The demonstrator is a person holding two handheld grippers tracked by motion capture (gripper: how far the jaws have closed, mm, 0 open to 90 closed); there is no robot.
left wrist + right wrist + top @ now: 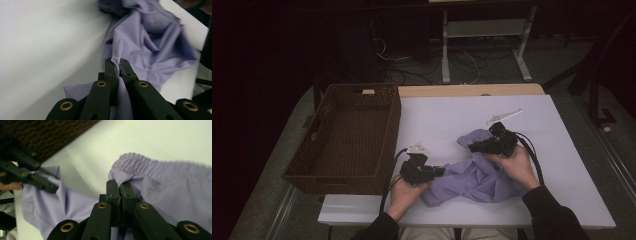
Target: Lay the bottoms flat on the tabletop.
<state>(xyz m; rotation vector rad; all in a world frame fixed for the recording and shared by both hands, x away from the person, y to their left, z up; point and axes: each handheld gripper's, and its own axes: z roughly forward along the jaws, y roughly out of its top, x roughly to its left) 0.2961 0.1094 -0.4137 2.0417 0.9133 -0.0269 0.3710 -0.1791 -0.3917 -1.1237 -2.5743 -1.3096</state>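
A crumpled lilac cloth garment with a gathered elastic edge (482, 175) lies on the white tabletop (452, 120), to the right of the dark brown woven basket (347, 137) and near the tabletop's front edge. The left gripper (439, 171) sits just right of the basket's front corner, held low and about level in the person's left hand (404, 192), pointing rightward into the garment; its jaws are clenched on a fold of the fabric (117, 67). The right gripper (472, 147) lies farther from the basket, over the garment's far side, held in the right hand (517, 167) and aimed back toward the basket; its jaws pinch the cloth just below the elastic edge (119, 186). Both forearms come in from the tabletop's front edge.
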